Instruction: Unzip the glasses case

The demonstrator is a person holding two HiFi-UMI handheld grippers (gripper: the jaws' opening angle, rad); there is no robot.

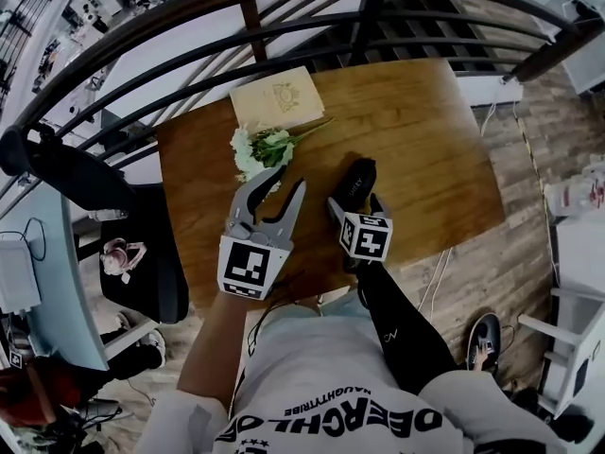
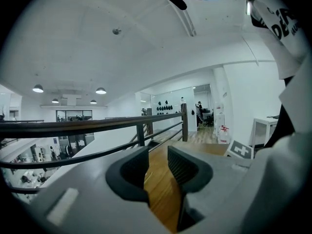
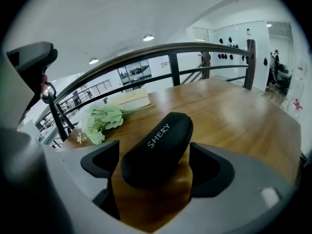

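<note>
Black glasses case (image 3: 158, 147), zipped shut, lies on the wooden table (image 1: 425, 140), near end sitting between the wide-apart jaws of the right gripper (image 3: 156, 165); pads flank it, not pressing. Left gripper (image 2: 158, 167) hangs just left of it over the table, jaws a little apart, nothing between them. Beyond: a white flower sprig (image 1: 260, 148), then a pale book (image 1: 277, 97) at the railing-side edge.

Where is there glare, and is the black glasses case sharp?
Right gripper view: pale glare on the brown wooden table behind the black glasses case, whose white lettering is sharp; head view: fisheye bows the dark railing; left gripper view: black vignetted corners.
</note>
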